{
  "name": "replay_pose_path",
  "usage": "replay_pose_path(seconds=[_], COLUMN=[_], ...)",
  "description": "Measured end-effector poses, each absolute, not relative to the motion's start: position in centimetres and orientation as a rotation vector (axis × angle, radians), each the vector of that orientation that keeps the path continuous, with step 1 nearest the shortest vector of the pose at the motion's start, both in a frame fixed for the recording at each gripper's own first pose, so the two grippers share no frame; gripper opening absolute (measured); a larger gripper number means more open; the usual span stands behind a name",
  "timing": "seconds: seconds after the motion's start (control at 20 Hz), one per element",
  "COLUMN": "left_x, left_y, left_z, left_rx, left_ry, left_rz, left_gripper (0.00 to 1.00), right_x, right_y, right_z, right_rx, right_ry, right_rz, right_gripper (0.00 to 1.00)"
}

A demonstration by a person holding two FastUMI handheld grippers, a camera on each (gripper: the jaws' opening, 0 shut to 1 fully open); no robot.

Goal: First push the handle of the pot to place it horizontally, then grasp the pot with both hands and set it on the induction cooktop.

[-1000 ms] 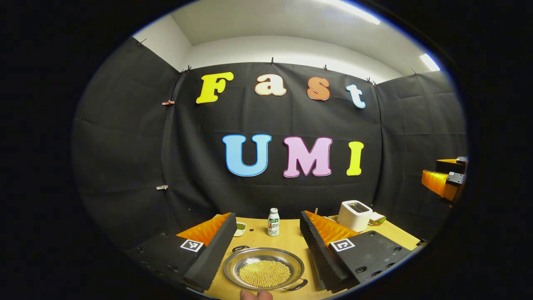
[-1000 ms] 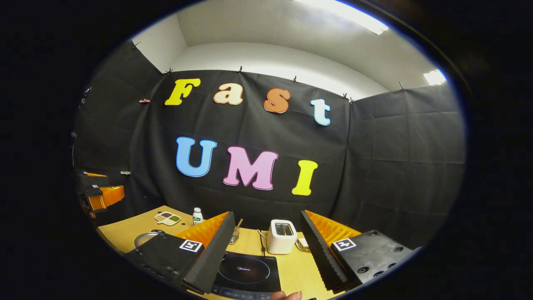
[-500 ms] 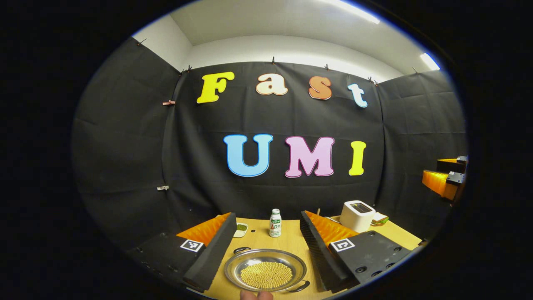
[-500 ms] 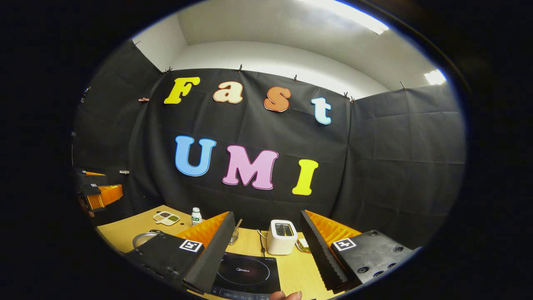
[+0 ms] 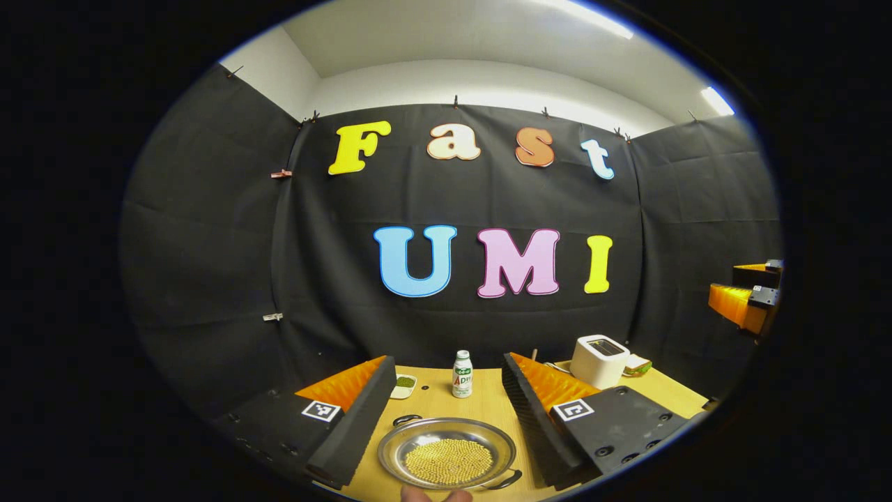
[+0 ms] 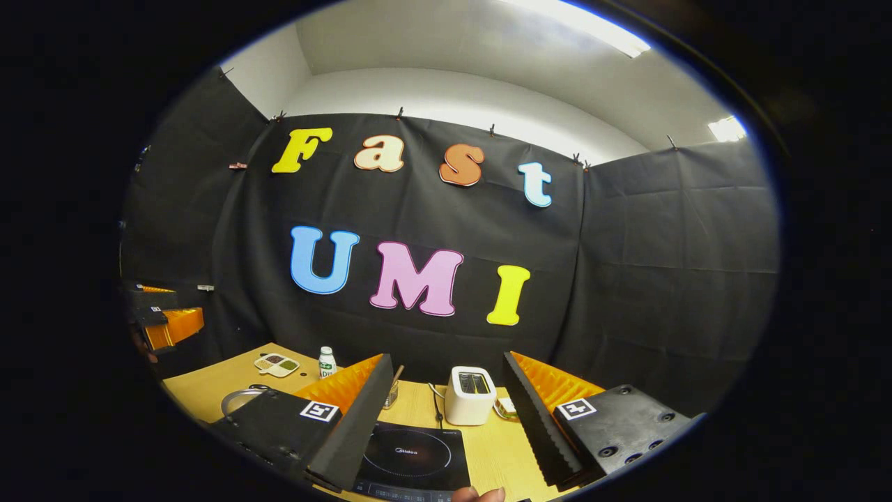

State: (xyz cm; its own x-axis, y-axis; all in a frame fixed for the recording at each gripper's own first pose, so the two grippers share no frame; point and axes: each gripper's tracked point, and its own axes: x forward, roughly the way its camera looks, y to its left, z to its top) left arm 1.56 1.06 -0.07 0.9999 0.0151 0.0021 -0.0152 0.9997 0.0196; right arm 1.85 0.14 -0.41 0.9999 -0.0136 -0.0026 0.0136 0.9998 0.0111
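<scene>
Left gripper view: the left gripper point(image 5: 446, 411) hangs above the wooden table point(image 5: 488, 408), fingers spread wide, nothing between them.
Pot: the shallow metal pot point(image 5: 447, 457) sits on the table straight ahead and below the gap between those fingers, holding a heap of small yellow beans point(image 5: 448, 461) (the fingers touch neither rim nor handle).
Handles: one dark loop handle point(image 5: 408, 420) shows at the far left of the rim, the other point(image 5: 507, 480) at the near right, so the line through them runs on a slant across this view, not level.
Right gripper view: the right gripper point(image 6: 446, 411) also has its fingers spread and empty; the black cooktop point(image 6: 414, 457) lies on the table directly below and ahead of them.
Pot from the right: only a sliver of its rim point(image 6: 237, 401) shows past the left finger, well off to the left of the cooktop.
Nearer hand: the left gripper is over the pot, the right is over the cooktop, so my judgement is that the left one is better placed for the handle push.
Stage: the pot stands on the bare table, apart from the cooktop; the push looks not yet begun.
Bystanders: a small bottle point(image 5: 461, 374) and a white toaster point(image 5: 598, 360) stand farther back.
</scene>
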Motion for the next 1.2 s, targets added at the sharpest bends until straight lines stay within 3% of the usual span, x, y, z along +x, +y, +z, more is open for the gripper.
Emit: replay_pose_path(seconds=[0.1, 0.35, 0.4, 0.65, 1.2], left_x=[1.3, 0.9, 0.8, 0.5, -1.4], left_y=[1.0, 0.6, 0.6, -0.5, -0.9], left_z=[0.0, -0.9, -1.1, -3.1, -12.2], left_rx=[0.017, 0.011, 0.012, 0.008, 0.015], left_ry=[-0.002, 0.042, 0.058, 0.137, 0.519], left_rz=[0.008, -0.05, -0.06, -0.154, -0.279], left_gripper=[0.96, 0.3, 0.09, 0.05, 0.06], right_x=[1.8, 1.7, 1.7, 1.5, 1.5], right_y=[0.0, 0.0, 0.0, -0.1, -0.2], right_z=[-0.5, -0.7, -0.7, -1.0, -1.7], right_rx=[0.014, 0.01, 0.01, 0.006, 0.02], right_ry=[0.005, 0.011, 0.011, 0.016, 0.031], right_rz=[-0.017, -0.015, -0.016, -0.019, -0.032], right_gripper=[0.98, 0.97, 0.97, 0.97, 0.97])
